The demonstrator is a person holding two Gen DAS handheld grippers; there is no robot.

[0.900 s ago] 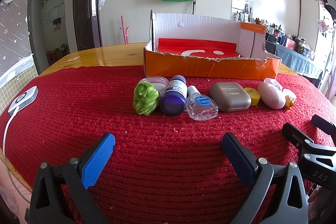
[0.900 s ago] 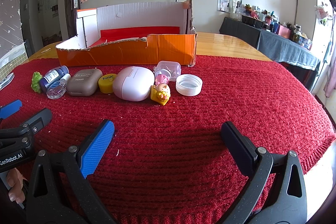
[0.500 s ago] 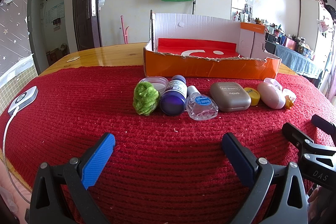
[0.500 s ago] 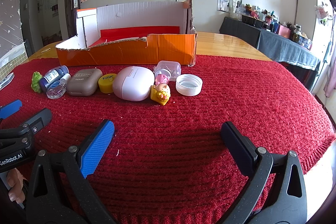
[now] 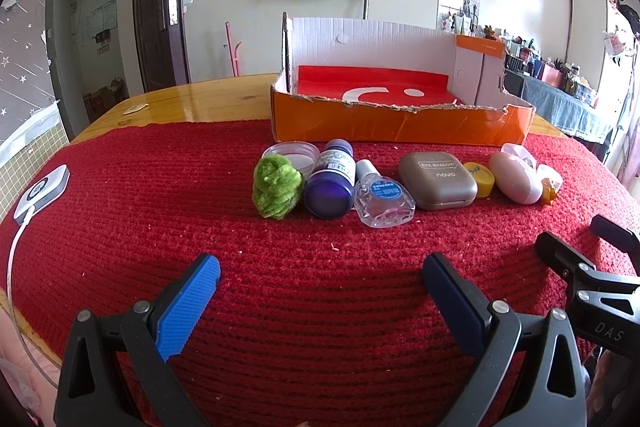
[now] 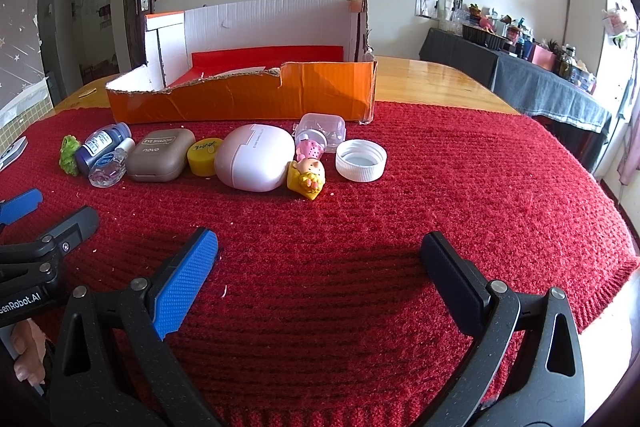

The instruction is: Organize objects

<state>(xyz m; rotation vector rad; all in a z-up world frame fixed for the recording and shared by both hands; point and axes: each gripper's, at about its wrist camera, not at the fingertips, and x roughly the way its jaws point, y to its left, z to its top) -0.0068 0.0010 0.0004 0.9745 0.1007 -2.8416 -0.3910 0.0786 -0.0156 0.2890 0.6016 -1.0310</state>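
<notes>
Left gripper point(image 5: 320, 275): released, jaws spread wide and holding nothing; it hovers low over the red cloth point(image 5: 160, 195), short of the left end of the row of objects.
Right gripper point(image 6: 320, 253): also released and empty, jaws wide; it hovers over bare cloth in front of the right end of the row, near the left tool but apart from it.
Orange box point(image 5: 400, 127): sits on the wooden table point(image 5: 200, 103) at the far edge of the cloth, front wall torn low; only its red floor with white marks shows inside, so nothing appears to be stored yet.
Row, left end: green fuzzy ball point(image 5: 277, 187), clear round lid point(image 5: 290, 151) behind it, blue bottle point(image 5: 330, 179) on its side, clear dropper bottle point(image 5: 380, 195), all close together or touching.
Row, middle: brown eye shadow case point(image 5: 438, 179), yellow cap point(image 5: 480, 178) just beside it, pink oval case point(image 6: 254, 157).
Row, right end: small clear box point(image 6: 322, 129) behind a pink-and-yellow doll figure point(image 6: 308, 171), and a white screw cap point(image 6: 361, 161) lying open side up.
Done so far: by my reading, nothing; every item lies on the cloth just in front of the box.
Left to do: probably all of it, each item to be picked up and placed in the box, one at a time.
Likely split: left tool seems placed for the ball and bottles, right tool for the doll, cap and pink case.
Off to the side: a white device with cable point(image 5: 42, 189) at the cloth's left edge, apparently no part of the sorting.
</notes>
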